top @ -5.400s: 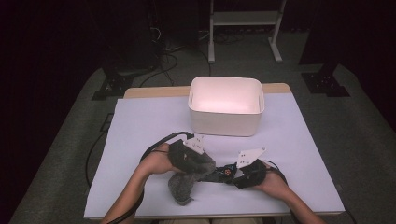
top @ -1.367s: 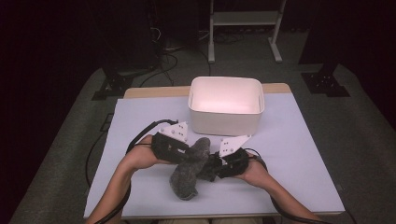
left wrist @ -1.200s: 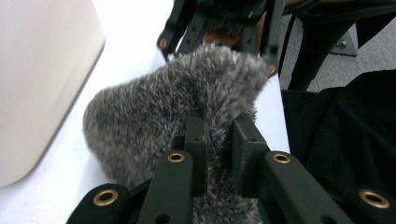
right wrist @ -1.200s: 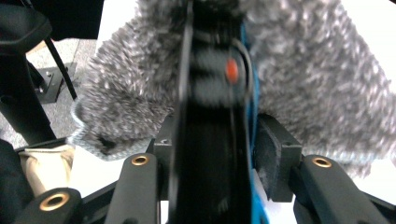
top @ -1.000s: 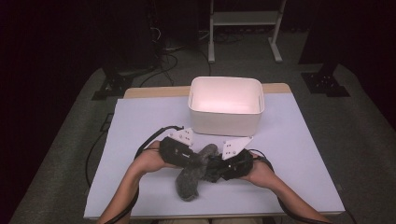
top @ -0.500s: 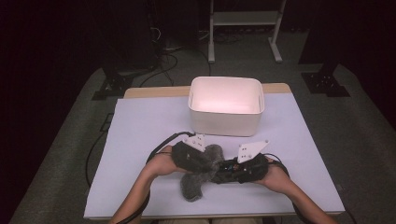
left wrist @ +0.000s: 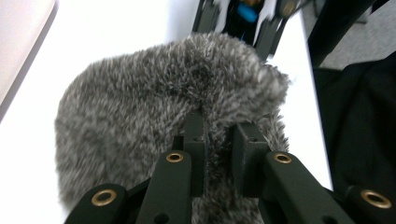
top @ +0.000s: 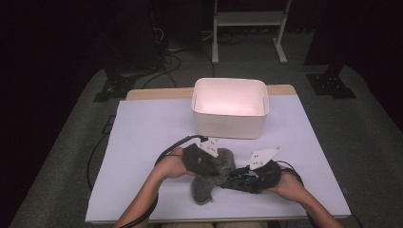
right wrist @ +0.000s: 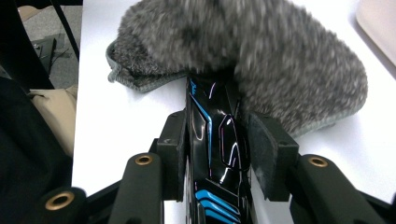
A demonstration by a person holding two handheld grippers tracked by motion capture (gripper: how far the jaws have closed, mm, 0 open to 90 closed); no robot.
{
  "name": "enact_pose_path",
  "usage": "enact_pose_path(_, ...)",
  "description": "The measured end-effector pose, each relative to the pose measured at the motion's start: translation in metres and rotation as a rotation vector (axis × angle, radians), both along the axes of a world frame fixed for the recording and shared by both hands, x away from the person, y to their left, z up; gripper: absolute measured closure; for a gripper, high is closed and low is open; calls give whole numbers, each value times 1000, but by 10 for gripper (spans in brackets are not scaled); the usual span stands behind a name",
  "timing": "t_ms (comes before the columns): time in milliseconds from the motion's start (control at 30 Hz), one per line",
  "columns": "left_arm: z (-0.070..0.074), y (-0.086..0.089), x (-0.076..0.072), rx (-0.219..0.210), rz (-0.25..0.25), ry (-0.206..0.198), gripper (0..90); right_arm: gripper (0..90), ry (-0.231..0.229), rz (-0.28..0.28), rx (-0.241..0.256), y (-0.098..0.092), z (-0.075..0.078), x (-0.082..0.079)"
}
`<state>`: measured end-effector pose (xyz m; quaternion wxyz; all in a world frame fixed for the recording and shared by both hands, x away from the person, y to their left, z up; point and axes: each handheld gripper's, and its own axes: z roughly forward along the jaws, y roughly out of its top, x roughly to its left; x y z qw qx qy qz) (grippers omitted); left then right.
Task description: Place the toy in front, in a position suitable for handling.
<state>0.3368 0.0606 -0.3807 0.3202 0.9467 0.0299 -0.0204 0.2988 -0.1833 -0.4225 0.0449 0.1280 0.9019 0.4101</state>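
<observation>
Right gripper view is showing the right tool (right wrist: 219,154) pinching a glossy black object with blue lines (right wrist: 212,140), its long axis running up the frame into a grey furry pouch (right wrist: 261,51). In the left gripper view, the left tool (left wrist: 217,154) is clamping a fold of the pouch (left wrist: 154,107). In the high view, the pouch (top: 211,178) is lying low and centre on the white bench (top: 142,137), near the white bin (top: 230,114).

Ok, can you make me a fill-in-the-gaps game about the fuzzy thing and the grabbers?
1. The left gripper is pinching the grey fuzzy ____.
2. The right gripper is shut on a shiny black object with ____ markings.
3. The white bin is standing on the ____.

Missing words: pouch; blue; table
</observation>
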Motion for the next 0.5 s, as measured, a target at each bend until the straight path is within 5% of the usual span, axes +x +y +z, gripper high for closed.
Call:
enact_pose_path(200, -17, 16, 4, 12, 36, 32, 777, 513, 31, 18, -64, 8, 6, 5)
enact_pose_path(367, -24, 18, 3, -26, 38, 59, 777, 512, -6, 46, -214, 38, 3, 5)
enact_pose_path(500, -21, 25, 2, -27, 40, 58, 778, 561, -7, 78, -260, 52, 1, 7)
